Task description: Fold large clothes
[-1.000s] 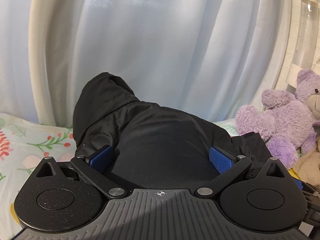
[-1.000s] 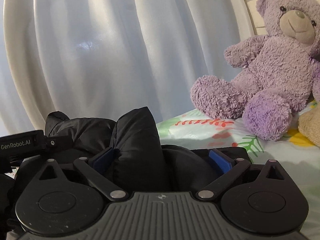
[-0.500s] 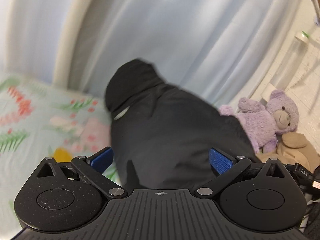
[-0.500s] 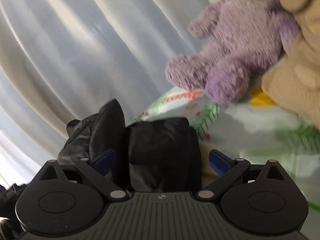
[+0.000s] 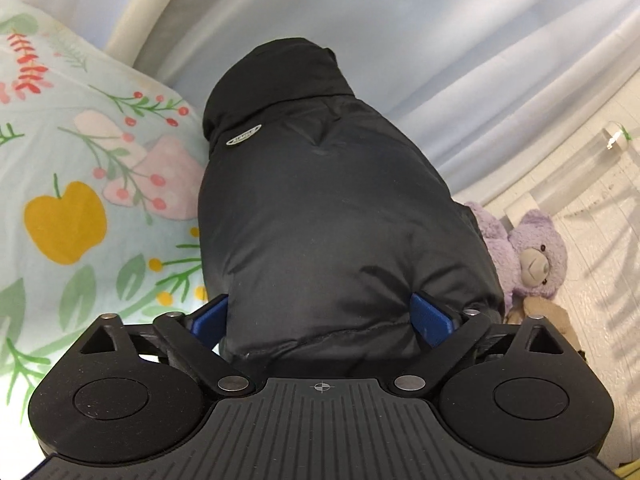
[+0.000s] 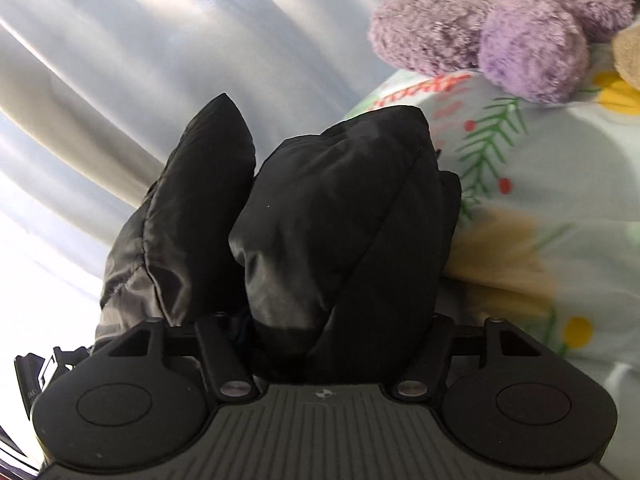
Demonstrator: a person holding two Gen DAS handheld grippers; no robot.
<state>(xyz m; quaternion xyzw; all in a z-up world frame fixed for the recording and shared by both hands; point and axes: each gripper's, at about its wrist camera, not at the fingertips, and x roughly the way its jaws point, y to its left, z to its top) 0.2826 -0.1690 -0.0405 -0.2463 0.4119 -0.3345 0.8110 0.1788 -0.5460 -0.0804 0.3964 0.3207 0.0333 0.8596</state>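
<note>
A black puffy jacket (image 5: pixel 328 208) lies bunched on the floral sheet, its hood end toward the curtain and a small oval label near the collar. My left gripper (image 5: pixel 320 312) straddles its near hem. Both blue pads (image 5: pixel 430 316) touch the fabric, which creases at the right pad while the jaws close. In the right wrist view, a thick fold of the same jacket (image 6: pixel 344 220) bulges up between the closing jaws of my right gripper (image 6: pixel 336 320). Fabric hides its pads. A second fold stands upright to the left of it.
The bed's floral sheet (image 5: pixel 80 208) spreads to the left. A purple teddy bear (image 5: pixel 536 256) (image 6: pixel 520 28) and a tan plush toy (image 6: pixel 628 52) sit at the right beside a white brick wall (image 5: pixel 600 280). A pale curtain (image 5: pixel 400 40) hangs behind the jacket.
Both wrist views have rolled and tipped down toward the jacket. The right jaws have narrowed on the fold, and its blue pads no longer show. The left jaws have narrowed slightly.
</note>
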